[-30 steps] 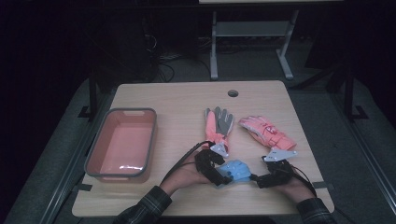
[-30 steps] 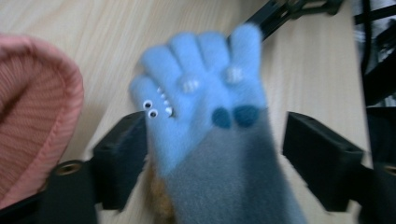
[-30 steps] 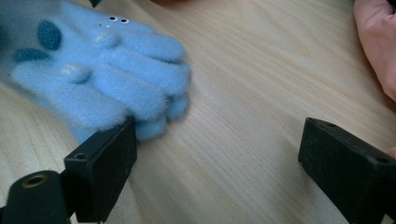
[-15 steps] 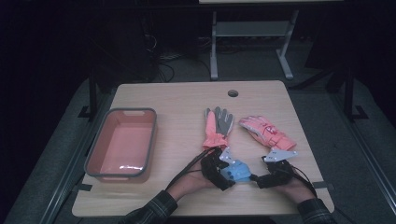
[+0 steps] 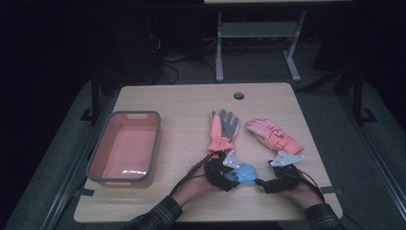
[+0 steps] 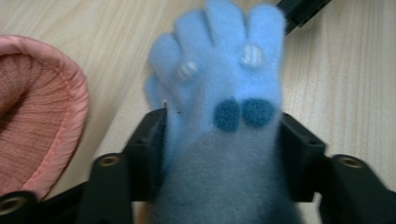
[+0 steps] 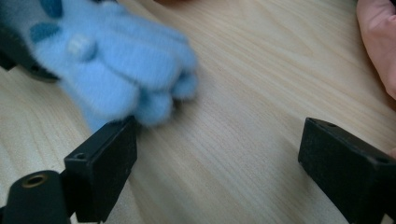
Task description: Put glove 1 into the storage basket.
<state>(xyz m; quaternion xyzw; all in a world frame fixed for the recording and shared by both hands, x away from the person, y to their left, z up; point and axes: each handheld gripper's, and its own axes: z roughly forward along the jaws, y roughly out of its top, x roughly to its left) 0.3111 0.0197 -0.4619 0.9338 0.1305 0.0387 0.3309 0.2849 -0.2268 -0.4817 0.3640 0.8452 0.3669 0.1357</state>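
Pretty dim room here: light wooden table (image 5: 191, 103) under me, grey floor (image 5: 335, 110) around it, a white metal frame (image 5: 253, 36) standing far ahead.

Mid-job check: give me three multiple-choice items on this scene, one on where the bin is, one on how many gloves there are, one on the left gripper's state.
1. Where is the bin?
A. left part of the table
B. right part
C. on the floor

2. How many gloves are in sight?
A. one
B. two
C. three

3. What is the left gripper doing?
A. open over bare wood
B. closed on the blue glove
C. closed on the bin's rim

Key: 1 A, the bin sits left of the gloves in the high view. 2 C, a pink-and-grey glove, a pink glove and the blue one. 3 B, its jaws have just been closing and press the blue glove's sides in the left gripper view.
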